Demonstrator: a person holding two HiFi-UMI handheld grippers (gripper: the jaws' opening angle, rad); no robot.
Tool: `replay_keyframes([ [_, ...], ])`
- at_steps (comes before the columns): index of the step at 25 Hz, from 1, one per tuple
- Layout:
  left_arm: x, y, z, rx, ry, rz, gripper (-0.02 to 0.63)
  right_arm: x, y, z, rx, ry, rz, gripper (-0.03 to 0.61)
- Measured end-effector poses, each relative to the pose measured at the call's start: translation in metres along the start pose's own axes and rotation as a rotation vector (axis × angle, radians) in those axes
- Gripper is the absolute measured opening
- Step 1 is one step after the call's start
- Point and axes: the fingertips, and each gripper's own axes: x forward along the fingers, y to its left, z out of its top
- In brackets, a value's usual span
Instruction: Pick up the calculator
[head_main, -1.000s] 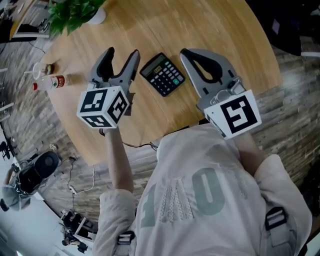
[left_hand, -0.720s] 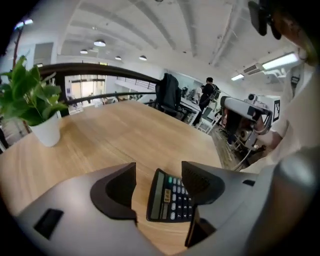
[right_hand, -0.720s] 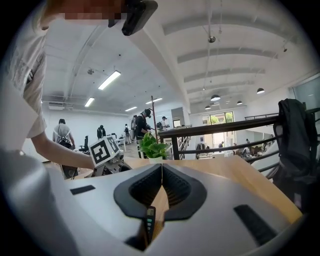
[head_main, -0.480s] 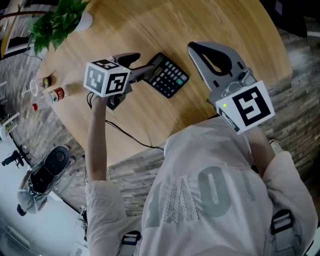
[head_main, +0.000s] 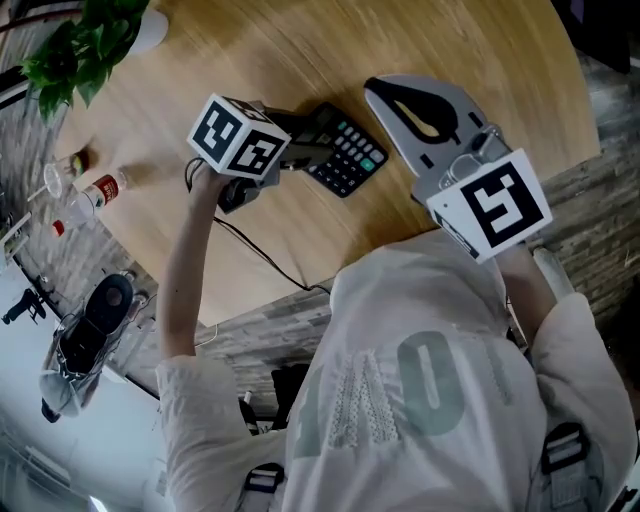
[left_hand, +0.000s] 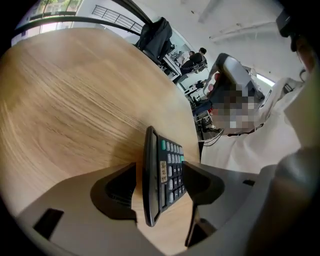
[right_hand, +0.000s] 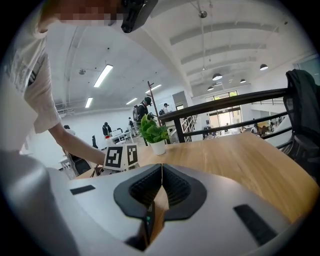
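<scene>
Calculator (left_hand: 159, 175) casing and keys stand edge-on between the jaws of the left gripper (left_hand: 159, 169), which is rolled onto its side. The jaws are apart and straddle one end of the body. One pad sits close against the keyed face and the other behind the back, where a thin strip of wood shows between pad and casing, so the pinch does not look made yet. Whether that rear jaw has slipped under a raised end cannot be told. In the head view the calculator (head_main: 350, 155) lies on the round wooden table (head_main: 300, 60), with the left gripper (head_main: 300, 140) reaching in at its left end. The right gripper (right_hand: 161, 172) has its jaws pressed together on nothing and hangs above the table just right of the calculator, taking no part. The step in hand appears to be closing the grip. To do it well, the person would likely slide the jaws a little deeper so the pads bear on casing, not keys alone. They would then close squarely across the thin dimension and lift only once both pads are seated. A slim, hard body held at one end may pivot or slip, so a slow, level lift seems wise. Farther out, a potted plant (head_main: 75, 50) and a small bottle (head_main: 100, 187) sit near the table's left rim, and a dark cable (head_main: 260, 255) trails off the near edge; none looks in the way.
</scene>
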Motion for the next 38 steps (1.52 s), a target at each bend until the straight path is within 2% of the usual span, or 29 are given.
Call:
replay_keyframes([
  [5,0.003,0.007,-0.001,-0.032,0.032,-0.071,0.281,0.019,-0.005,-0.012,0.017,0.027,0.037,0.02],
  [10,0.008,-0.005,-0.008,-0.058,0.098,-0.21,0.28,0.028,-0.011,-0.023,0.051,0.056,0.052,0.02],
  [15,0.011,0.0,-0.01,-0.114,0.115,-0.249,0.237,0.035,-0.02,-0.03,0.106,0.062,0.035,0.02],
  [17,0.011,0.003,-0.009,-0.132,0.118,-0.243,0.204,0.035,-0.023,-0.032,0.103,0.064,0.037,0.02],
  [20,0.014,0.007,-0.012,-0.119,0.144,-0.214,0.135,0.034,-0.025,-0.037,0.093,0.072,0.035,0.02],
  [29,0.019,0.004,-0.012,-0.108,0.209,-0.197,0.127,0.037,-0.029,-0.036,0.1,0.072,0.026,0.02],
  [38,0.013,0.0,-0.009,-0.076,0.185,-0.111,0.121,0.028,-0.019,-0.023,0.049,0.042,0.026,0.02],
])
